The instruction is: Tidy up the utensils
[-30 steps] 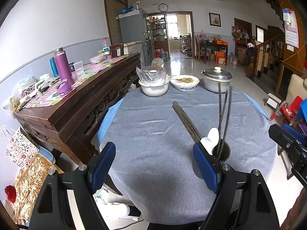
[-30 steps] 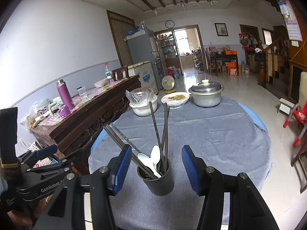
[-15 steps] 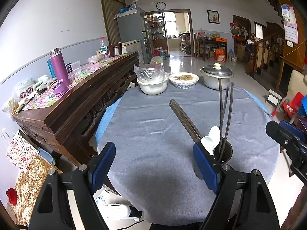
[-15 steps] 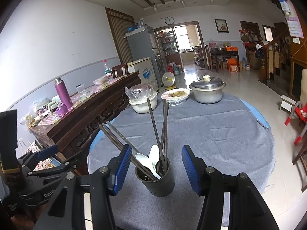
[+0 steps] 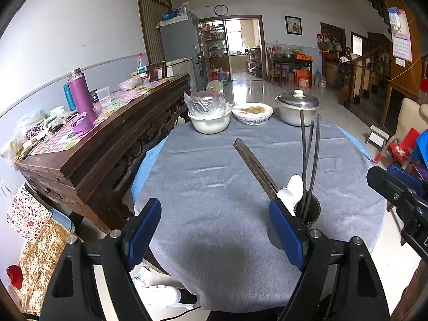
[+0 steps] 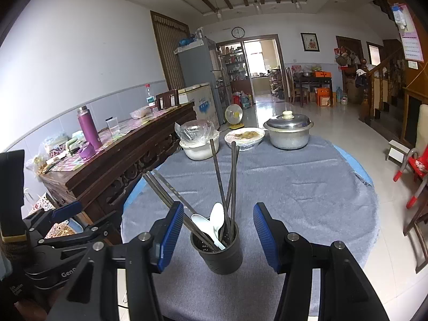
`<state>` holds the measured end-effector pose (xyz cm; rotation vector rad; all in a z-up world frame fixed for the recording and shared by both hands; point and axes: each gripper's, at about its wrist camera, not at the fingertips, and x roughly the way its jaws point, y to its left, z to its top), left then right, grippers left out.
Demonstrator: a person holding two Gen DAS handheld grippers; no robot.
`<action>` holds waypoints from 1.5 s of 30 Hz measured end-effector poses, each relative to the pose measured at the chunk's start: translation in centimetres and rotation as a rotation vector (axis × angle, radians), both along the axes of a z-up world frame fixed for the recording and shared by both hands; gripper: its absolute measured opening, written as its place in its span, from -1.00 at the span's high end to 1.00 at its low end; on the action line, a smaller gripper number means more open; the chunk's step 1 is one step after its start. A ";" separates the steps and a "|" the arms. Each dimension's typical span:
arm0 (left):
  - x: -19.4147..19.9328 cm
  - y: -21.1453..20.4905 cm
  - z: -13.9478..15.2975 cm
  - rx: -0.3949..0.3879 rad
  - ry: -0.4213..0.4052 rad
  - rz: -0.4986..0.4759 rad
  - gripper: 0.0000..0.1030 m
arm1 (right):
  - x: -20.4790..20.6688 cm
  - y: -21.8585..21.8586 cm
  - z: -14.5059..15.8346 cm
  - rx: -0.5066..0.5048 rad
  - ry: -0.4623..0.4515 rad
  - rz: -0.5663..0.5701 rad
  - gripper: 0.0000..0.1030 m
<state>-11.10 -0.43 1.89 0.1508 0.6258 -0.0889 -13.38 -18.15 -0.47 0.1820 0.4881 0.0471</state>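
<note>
A dark utensil holder [image 6: 218,256] stands on the grey-clothed round table [image 6: 294,187] near its front edge. Several dark chopsticks [image 6: 222,179] and two white spoons [image 6: 216,216] stick out of it, and two chopsticks lean far to the left. My right gripper [image 6: 218,214] is open, its blue pads on either side of the holder without touching it. In the left wrist view the holder [image 5: 311,211] sits just beyond the right finger of my left gripper [image 5: 214,208], which is open over bare cloth. The right gripper [image 5: 401,190] shows at that view's right edge.
At the table's far side stand a white bowl covered in plastic [image 5: 210,121], a dish of food [image 5: 252,112] and a lidded metal pot [image 5: 298,108]. A dark wooden sideboard [image 5: 107,133] with a purple flask [image 5: 80,93] runs along the left. A red chair [image 6: 414,171] is on the right.
</note>
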 end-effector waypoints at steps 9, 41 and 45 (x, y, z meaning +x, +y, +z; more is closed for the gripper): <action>-1.0 0.9 0.6 -0.011 -0.023 -0.004 -0.61 | -1.0 0.8 0.3 -0.019 -0.015 -0.005 -0.13; -1.7 2.4 0.3 -0.041 -0.031 -0.015 -0.61 | -1.8 2.6 0.2 -0.049 -0.010 -0.025 -0.13; -1.2 2.4 0.2 -0.037 -0.037 -0.008 -0.61 | -1.4 2.6 0.1 -0.051 -0.005 -0.025 -0.13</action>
